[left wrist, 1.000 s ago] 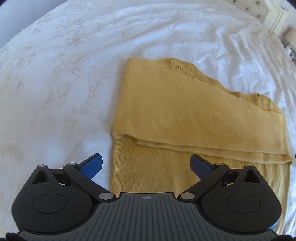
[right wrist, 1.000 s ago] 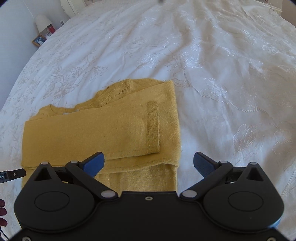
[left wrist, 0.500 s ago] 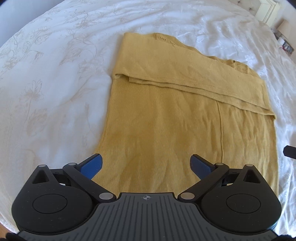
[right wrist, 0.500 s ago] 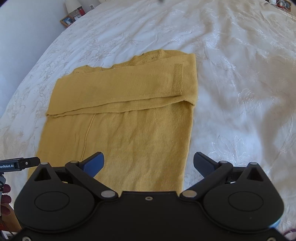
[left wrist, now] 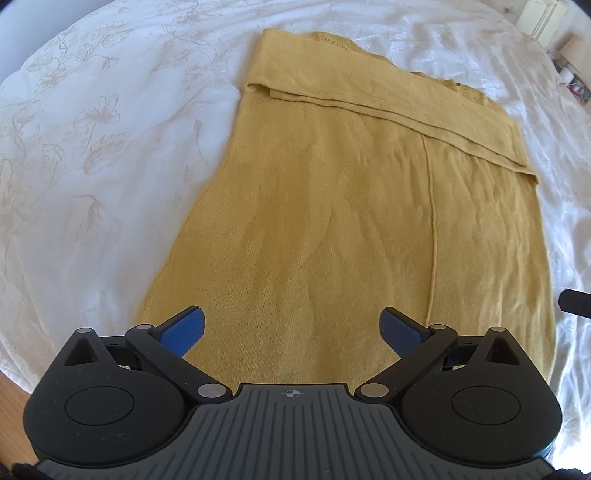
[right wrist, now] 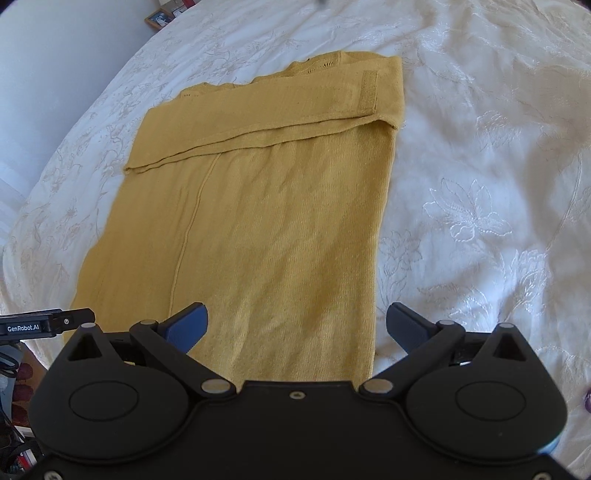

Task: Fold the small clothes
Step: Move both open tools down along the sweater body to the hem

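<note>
A mustard yellow knit sweater (left wrist: 332, 221) lies flat on a white embroidered bedspread (left wrist: 92, 166), with its sleeves folded across the far end. It also shows in the right wrist view (right wrist: 258, 221), where a ribbed cuff (right wrist: 369, 90) lies at the far right. My left gripper (left wrist: 291, 330) is open and empty above the sweater's near hem, towards its left side. My right gripper (right wrist: 297, 325) is open and empty above the near hem, over the sweater's right edge.
The bedspread (right wrist: 480, 184) stretches wide to the right of the sweater. The left gripper's side (right wrist: 44, 325) shows at the right wrist view's left edge. A bedside table with a picture frame (right wrist: 159, 18) stands far left. Wooden floor (left wrist: 14, 391) shows below the bed's edge.
Both grippers have pulled back towards the sweater's near hem, so the whole body of the sweater has come into view. Both stayed open.
</note>
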